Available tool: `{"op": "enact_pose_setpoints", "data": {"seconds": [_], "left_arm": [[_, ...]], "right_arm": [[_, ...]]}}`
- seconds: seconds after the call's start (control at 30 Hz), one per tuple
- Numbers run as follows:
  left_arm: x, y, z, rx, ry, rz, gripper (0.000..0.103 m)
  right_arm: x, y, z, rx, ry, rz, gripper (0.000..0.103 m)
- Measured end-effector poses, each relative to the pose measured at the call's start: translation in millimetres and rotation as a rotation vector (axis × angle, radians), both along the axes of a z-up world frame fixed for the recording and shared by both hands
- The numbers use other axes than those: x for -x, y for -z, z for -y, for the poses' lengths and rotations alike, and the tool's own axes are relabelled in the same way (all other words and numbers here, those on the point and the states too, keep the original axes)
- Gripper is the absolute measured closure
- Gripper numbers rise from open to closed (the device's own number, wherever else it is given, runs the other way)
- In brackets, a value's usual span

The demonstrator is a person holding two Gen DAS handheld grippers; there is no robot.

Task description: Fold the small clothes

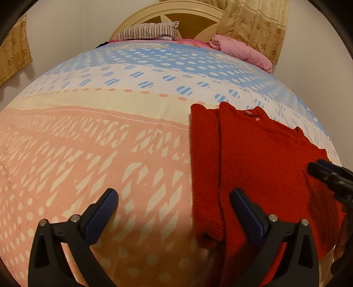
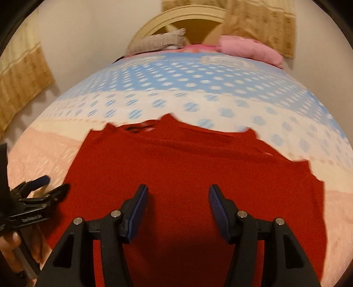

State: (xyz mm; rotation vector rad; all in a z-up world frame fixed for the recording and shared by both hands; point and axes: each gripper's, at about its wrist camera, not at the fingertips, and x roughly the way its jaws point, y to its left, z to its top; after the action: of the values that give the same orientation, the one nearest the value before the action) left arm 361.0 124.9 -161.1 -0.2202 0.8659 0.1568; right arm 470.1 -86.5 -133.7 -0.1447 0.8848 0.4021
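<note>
Working on a bed, sheet patterned pink near me, cream band, then blue with white dots further up. Red sweater lies flat on it, left edge folded inward. Up at the headboard end: striped pillow and a pink blanket bunched beside it.

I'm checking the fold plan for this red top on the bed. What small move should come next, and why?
Probably lower the right gripper to pinch the red top's right edge. The left side already lies folded over, the right side still lies spread out, and both grippers are open and empty.
</note>
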Motion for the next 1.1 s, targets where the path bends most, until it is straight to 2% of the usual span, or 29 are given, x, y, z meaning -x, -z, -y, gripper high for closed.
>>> {"op": "enact_pose_setpoints", "data": {"seconds": [0.1,0.2,0.27,0.37,0.57,0.83,0.93,1.1], "left_arm": [[-1,0,0,-0.001,0.001,-0.002,0.0],[-2,0,-1,0.005,0.002,0.0,0.0],[0,0,0,0.006,0.001,0.001,0.0],[0,0,-1,0.007,0.001,0.003,0.0],[5,-3,-5,0.04,0.001,0.029,0.0],[14,-7,-17,0.093,-0.027,0.087,0.0],[13,-9,-20,0.124,-0.001,0.096,0.0],[7,-19,-6,0.078,0.067,0.102,0.0]], "right_arm": [[-18,22,-20,0.113,0.001,-0.041,0.043],[-38,26,-13,0.062,0.067,-0.056,0.033],[-39,25,-13,0.055,0.082,-0.063,0.033],[-28,20,-15,0.077,0.078,-0.023,0.033],[16,2,-10,0.022,0.032,0.056,0.032],[99,-6,-31,0.069,-0.158,0.173,0.032],[123,-2,-43,0.099,-0.23,0.202,0.032],[148,10,-64,0.153,-0.307,0.236,0.032]]}}
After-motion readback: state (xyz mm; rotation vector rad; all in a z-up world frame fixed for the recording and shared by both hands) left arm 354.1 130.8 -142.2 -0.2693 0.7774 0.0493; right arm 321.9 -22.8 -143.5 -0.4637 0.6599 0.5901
